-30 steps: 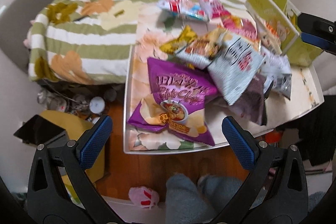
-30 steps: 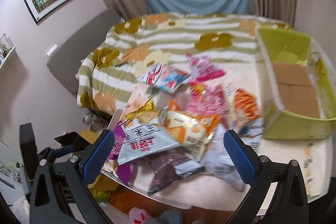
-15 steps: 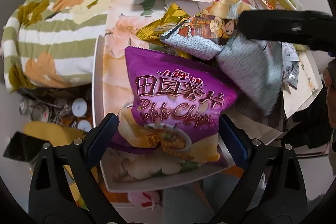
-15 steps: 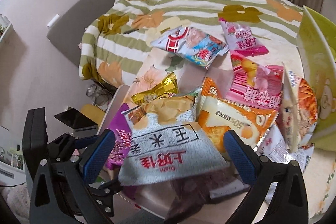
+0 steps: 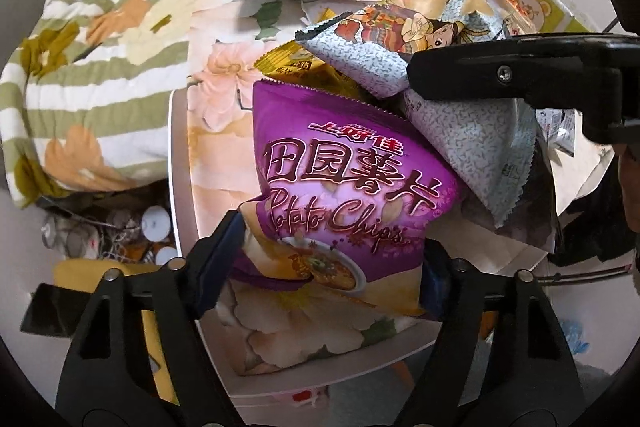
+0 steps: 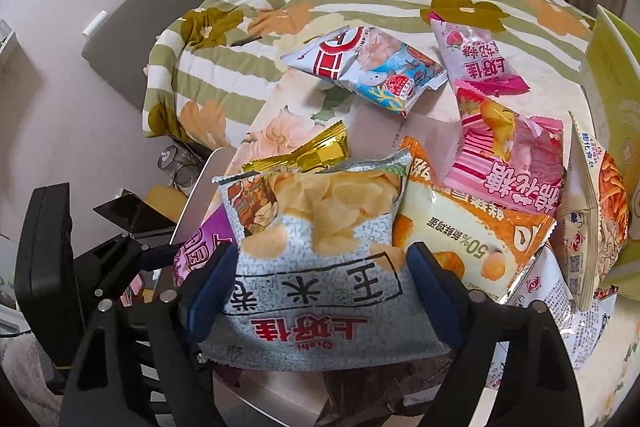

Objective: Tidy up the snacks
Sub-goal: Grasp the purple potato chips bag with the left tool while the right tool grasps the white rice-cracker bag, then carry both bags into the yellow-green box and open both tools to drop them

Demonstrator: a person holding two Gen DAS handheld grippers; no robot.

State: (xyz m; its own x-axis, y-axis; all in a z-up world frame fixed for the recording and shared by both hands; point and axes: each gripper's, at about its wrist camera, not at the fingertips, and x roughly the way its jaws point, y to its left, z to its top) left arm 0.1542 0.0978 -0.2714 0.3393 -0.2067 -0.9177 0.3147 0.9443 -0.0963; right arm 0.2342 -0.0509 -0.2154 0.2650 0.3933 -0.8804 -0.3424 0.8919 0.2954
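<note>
On the floral-covered tabletop, the left gripper has its jaws pinching the glossy purple potato-chip bag at the near edge, while the right gripper jaws clamp the grey-white crisp bag lying beside it

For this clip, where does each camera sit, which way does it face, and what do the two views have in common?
Left wrist: sits on the left gripper, looking forward and down at the purple potato chip bag between its fingers; the right gripper's black body crosses at the right.
Right wrist: sits on the right gripper, looking across the table toward the striped floral blanket; the grey-white chip bag lies between its fingers, with the left gripper at lower left.
Shared: both bags, the gold packet and the blanket.
</note>
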